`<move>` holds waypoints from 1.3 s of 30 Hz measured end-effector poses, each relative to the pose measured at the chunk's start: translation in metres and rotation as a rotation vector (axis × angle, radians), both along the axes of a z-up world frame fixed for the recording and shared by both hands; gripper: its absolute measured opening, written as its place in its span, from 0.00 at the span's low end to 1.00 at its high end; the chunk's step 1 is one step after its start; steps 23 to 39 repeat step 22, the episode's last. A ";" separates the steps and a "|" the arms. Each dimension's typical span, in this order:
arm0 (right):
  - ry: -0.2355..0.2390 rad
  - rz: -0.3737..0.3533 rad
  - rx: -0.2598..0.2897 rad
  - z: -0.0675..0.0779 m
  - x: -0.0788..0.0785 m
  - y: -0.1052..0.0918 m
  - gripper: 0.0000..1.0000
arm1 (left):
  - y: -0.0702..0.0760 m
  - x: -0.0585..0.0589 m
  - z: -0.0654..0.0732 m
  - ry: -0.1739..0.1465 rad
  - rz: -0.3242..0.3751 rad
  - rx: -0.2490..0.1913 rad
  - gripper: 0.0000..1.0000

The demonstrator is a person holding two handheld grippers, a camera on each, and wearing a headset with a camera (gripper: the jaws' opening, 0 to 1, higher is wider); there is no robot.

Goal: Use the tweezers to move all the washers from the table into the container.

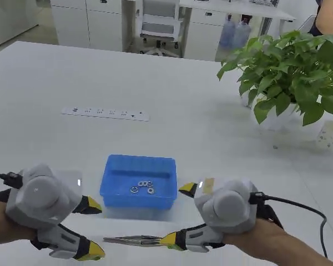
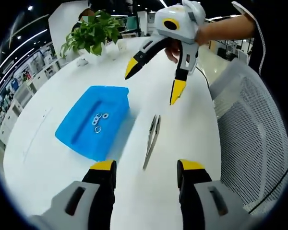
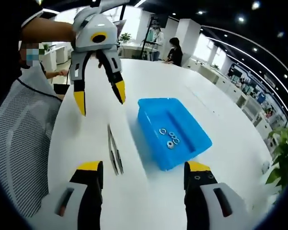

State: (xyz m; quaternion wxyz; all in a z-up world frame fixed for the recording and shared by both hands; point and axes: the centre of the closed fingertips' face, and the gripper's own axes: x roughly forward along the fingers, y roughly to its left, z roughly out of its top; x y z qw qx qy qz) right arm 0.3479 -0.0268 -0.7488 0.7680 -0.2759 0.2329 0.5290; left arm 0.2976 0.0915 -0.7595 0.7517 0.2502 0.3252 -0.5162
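Head view, nearest first: the left gripper and the right gripper face each other low over the white table. Both sets of yellow-tipped fingers are spread apart and hold nothing. A pair of slim silver metal tweezers lies flat on the table between the two grippers. One end is just beside the lower finger of the right gripper and the other reaches toward the lower finger of the left; neither gripper touches them. In the left gripper view the tweezers run straight out from the gap between its own fingers toward the right gripper, and the right gripper view shows the same line from the other end.

Just beyond the upper fingers of both grippers stands the shallow blue plastic rectangular container. A small cluster of silver metal ring washers, about four, lies on its floor near the middle.

Farther off are a white power strip and a leafy green potted plant, both well away from the fingers.

Every washer that can be made out already lies inside the container, and the tweezers are set down. By that the task looks finished or very nearly so. At most a check for a stray washer seems left.
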 end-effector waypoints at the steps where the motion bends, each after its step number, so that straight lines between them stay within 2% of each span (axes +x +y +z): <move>1: 0.011 -0.017 0.014 0.002 0.001 -0.004 0.73 | 0.001 0.001 0.003 -0.005 0.011 -0.010 0.60; 5: 0.026 -0.071 0.046 0.004 0.006 -0.025 0.80 | 0.003 0.002 0.014 -0.021 0.046 -0.058 0.70; 13: 0.072 -0.124 0.101 0.001 0.001 -0.049 0.99 | -0.002 0.005 0.030 -0.057 0.065 -0.128 0.83; 17: 0.085 -0.133 0.115 0.001 -0.001 -0.057 1.00 | -0.005 0.006 0.035 -0.057 0.070 -0.154 0.90; 22: 0.087 -0.122 0.085 -0.005 -0.007 -0.066 1.00 | -0.006 0.008 0.039 -0.076 0.073 -0.162 0.99; 39: 0.087 -0.122 0.085 -0.005 -0.007 -0.066 1.00 | -0.006 0.008 0.039 -0.076 0.073 -0.162 0.99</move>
